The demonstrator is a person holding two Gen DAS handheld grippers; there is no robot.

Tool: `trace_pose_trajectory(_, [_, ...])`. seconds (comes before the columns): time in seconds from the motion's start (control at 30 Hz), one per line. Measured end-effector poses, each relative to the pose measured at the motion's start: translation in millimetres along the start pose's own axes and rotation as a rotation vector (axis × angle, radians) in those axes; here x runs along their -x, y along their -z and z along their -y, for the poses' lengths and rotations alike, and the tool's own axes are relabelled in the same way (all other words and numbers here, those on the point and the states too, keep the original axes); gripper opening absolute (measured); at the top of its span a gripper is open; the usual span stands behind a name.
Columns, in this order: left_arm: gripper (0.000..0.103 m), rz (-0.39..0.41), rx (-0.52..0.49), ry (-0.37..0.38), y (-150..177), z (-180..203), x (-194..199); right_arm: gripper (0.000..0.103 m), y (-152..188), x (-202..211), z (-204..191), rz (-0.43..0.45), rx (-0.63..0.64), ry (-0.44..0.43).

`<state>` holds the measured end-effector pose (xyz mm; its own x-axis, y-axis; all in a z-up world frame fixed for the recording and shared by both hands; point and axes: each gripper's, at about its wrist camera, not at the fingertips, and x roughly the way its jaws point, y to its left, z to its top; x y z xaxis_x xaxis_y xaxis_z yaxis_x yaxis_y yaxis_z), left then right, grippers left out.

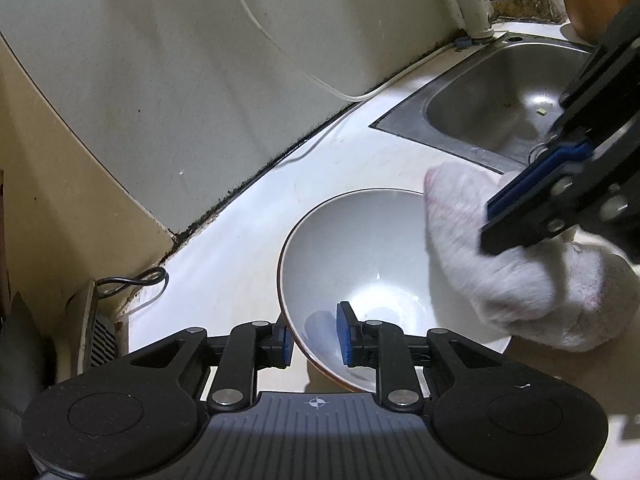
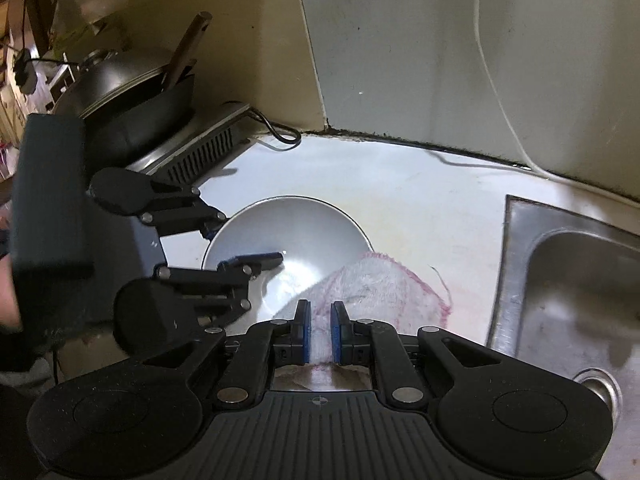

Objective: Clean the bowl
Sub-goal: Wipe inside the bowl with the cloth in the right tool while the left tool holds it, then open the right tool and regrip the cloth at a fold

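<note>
A white bowl (image 1: 360, 248) with a brown outside stands on the pale counter (image 1: 248, 240). My left gripper (image 1: 314, 340) is shut on its near rim, one blue pad outside the wall and one inside. In the right wrist view the bowl (image 2: 296, 232) lies ahead, with the left gripper (image 2: 240, 238) clamping its left rim. My right gripper (image 2: 320, 332) is shut on a white cloth (image 2: 380, 292) with pink edging, which drapes over the bowl's right rim. From the left wrist view, the right gripper (image 1: 520, 204) hangs over the bunched cloth (image 1: 500, 280).
A steel sink (image 2: 516, 264) is set into the counter to the right, its faucet base (image 1: 476, 12) at the back. A cooker with a black wok (image 2: 132, 92) and a looped cord (image 2: 280, 132) stands at the left. The wall (image 1: 200, 80) runs behind.
</note>
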<state>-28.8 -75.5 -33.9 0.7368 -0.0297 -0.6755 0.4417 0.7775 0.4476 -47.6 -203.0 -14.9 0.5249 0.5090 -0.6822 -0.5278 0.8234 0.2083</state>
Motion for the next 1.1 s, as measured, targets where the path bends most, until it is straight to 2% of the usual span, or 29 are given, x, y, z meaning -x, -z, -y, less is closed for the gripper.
trace_pose_trajectory(0.17, [0.025, -0.004, 0.002, -0.001, 1, 0, 1, 0.011, 7, 9, 5, 0.018, -0.029, 0.02])
trace_pose_trajectory(0.27, [0.025, -0.005, 0.002, -0.001, 2, 1, 2, 0.011, 16, 13, 15, 0.1, -0.131, 0.033])
trace_pose_trajectory(0.4, [0.025, -0.006, 0.0, -0.001, 2, 1, 2, 0.015, 21, 5, 19, 0.141, -0.25, 0.05])
trace_pose_trajectory(0.63, [0.025, -0.007, -0.002, -0.002, 1, 0, 3, 0.02, 17, -8, 3, 0.175, -0.219, 0.133])
trace_pose_trajectory(0.83, [0.026, -0.014, -0.013, -0.003, 3, 0, 2, 0.023, 14, -4, 3, 0.156, -0.255, 0.129])
trace_pose_trajectory(0.93, [0.026, -0.018, -0.004, 0.003, 4, -2, 1, 0.029, 17, 2, 1, 0.168, -0.259, 0.113])
trace_pose_trajectory(1.1, [0.026, -0.019, -0.01, 0.006, 3, -1, 3, 0.054, 21, -7, -3, 0.158, -0.263, 0.081])
